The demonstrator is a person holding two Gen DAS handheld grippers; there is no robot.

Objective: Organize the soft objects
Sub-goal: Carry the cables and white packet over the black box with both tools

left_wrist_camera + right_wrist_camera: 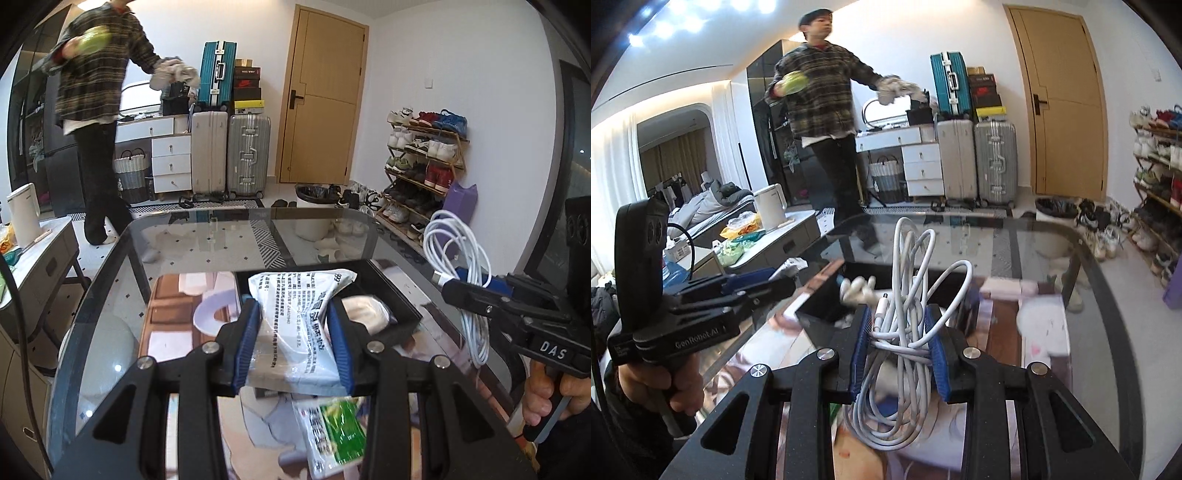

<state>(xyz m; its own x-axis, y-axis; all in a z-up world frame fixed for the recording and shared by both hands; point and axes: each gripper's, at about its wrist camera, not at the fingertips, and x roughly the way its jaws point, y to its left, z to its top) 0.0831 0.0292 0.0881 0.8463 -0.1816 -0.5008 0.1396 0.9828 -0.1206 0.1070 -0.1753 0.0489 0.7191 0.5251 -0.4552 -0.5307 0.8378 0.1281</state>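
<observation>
At the far left of the room a person in a plaid shirt (99, 62) stands beside a white drawer unit (171, 162), holding something green in one hand and a bundle of pale cloth in the other. Right of the drawers stand suitcases (231, 155), then a wooden door (325, 99), then a shoe rack (424, 162) along the right wall.

In front lies the glass surface (110, 295). The left hand-held gripper (295, 343) pinches a white plastic packet (295, 306) printed with dark text between its blue pads; the packet hangs above the near edge of a black tray (399, 295) that sits on the surface. A pale, soft-looking bundle (365, 314) lies inside the tray, just right of the packet. Below that gripper a green-and-white packet (332, 435) lies on the surface.

Further right, the right hand-held gripper (899, 343) is clamped on a coil of white cable (905, 295), its loops rising above the pads and hanging below them. In the left wrist view the same coil shows at the right, above the surface beside the tray. In the right wrist view the tray's left corner (816, 314) lies just behind the cable
</observation>
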